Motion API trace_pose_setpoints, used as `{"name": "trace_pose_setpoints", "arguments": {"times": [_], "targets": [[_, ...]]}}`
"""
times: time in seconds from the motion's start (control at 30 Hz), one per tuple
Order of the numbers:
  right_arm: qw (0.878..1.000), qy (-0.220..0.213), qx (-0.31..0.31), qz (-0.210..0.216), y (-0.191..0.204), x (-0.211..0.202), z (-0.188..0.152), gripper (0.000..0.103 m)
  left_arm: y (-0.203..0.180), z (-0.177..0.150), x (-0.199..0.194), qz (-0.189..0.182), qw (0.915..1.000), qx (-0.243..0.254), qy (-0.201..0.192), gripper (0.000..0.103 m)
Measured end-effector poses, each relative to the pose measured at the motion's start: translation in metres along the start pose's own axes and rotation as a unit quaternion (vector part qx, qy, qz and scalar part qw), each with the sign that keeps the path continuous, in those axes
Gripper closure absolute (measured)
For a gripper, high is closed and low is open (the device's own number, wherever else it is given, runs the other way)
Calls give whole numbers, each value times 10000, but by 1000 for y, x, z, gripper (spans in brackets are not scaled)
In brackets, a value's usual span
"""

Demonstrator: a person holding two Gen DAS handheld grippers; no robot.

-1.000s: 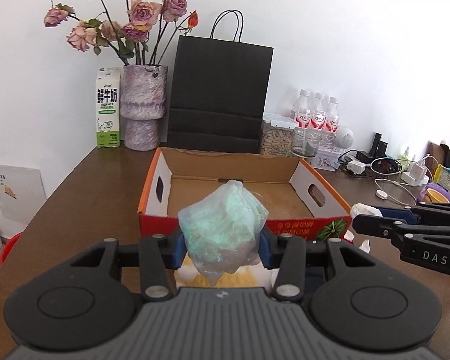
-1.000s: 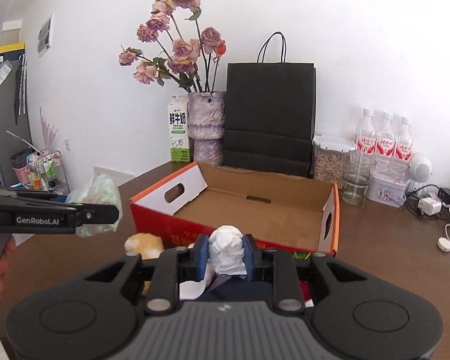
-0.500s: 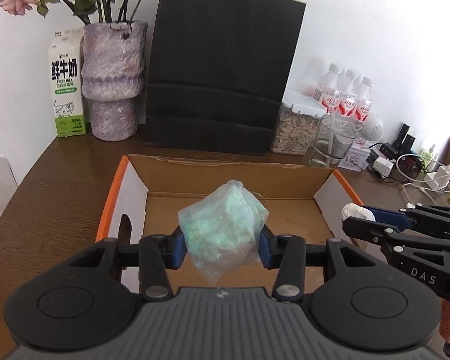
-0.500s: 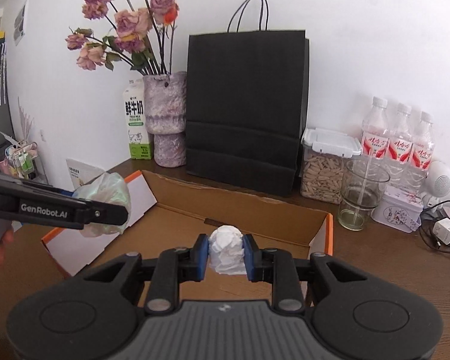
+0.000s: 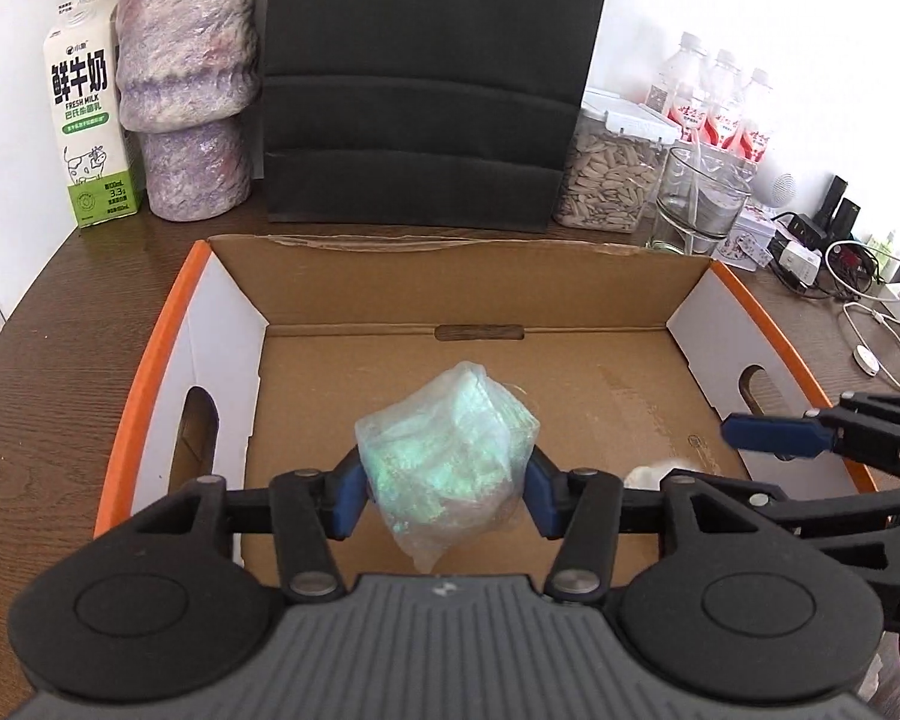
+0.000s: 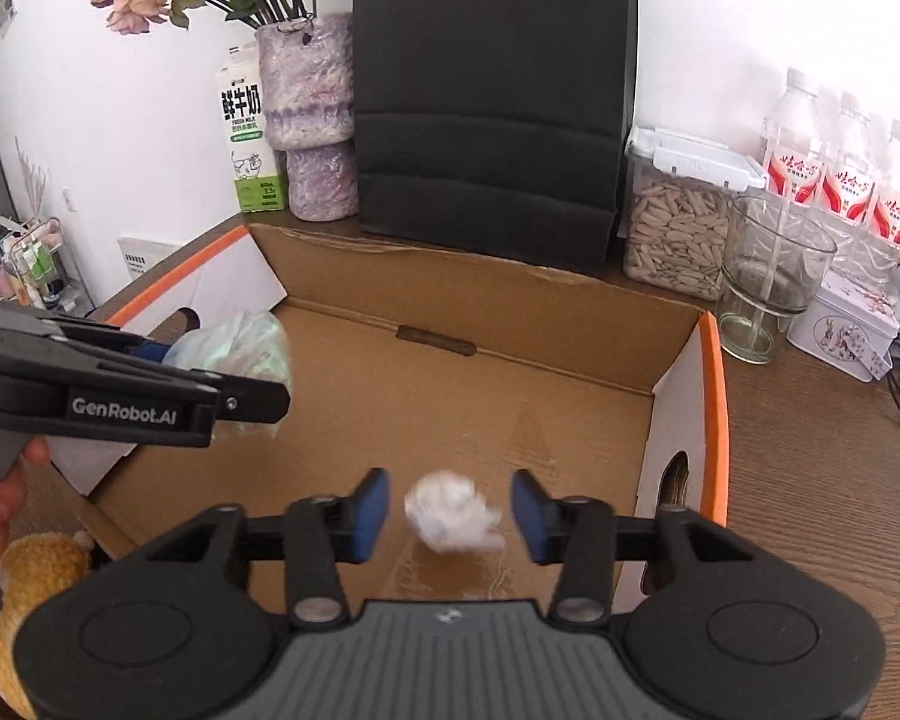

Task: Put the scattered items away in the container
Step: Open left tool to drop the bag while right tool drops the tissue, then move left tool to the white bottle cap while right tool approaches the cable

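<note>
Both hands are over the cardboard box (image 5: 570, 372). The right gripper (image 6: 447, 516) fingers are opening and clear of the white paper wad (image 6: 450, 513), which is dropping in. The left gripper (image 5: 447, 495) fingers are opening too, but the crinkly green bag (image 5: 447, 462) looks still pinched. Being light plastic, it might cling to a pad and ride back out. A yellow plush (image 6: 30, 588) waits outside the box.

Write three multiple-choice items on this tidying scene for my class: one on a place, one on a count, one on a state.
1. Where is the milk carton?
A. Inside the cardboard box
B. Beside the purple vase
C. On the black bag

2. How many red-labelled bottles stand at the wall?
A. One
B. Three
C. Five

3. How is the white paper ball?
A. Clear of the pads of the opening right claw
C. Clamped tight
B. Lying outside the box

Key: 1 B, the carton stands next to the vase; 2 B, three caps show; 3 A, gaps show either side, over the box.
</note>
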State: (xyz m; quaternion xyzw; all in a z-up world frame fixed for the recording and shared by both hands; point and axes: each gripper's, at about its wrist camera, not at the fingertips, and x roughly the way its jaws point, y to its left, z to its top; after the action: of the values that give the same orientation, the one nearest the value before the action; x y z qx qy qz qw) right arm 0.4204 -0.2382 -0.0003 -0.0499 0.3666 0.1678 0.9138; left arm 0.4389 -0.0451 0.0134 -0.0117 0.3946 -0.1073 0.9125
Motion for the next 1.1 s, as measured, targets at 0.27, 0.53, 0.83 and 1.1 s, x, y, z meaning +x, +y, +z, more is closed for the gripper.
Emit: {"name": "trace_pose_setpoints", "arguments": {"times": [0.27,0.53,0.83,1.1], "targets": [[9996,-244,72,-93,1,-26,2,9,-8,-2,-38,281,9973,257,-632,0],[9989,-375,59,-264,12,-58,-4,0,-10,-7,-75,307,9956,208,-860,0],[9976,-593,8,-343,30,-99,-13,0,-13,-22,-119,345,9932,213,-1093,0],[9959,-840,85,-335,42,-137,-33,0,-4,-44,-158,427,9902,61,-1327,0]]}}
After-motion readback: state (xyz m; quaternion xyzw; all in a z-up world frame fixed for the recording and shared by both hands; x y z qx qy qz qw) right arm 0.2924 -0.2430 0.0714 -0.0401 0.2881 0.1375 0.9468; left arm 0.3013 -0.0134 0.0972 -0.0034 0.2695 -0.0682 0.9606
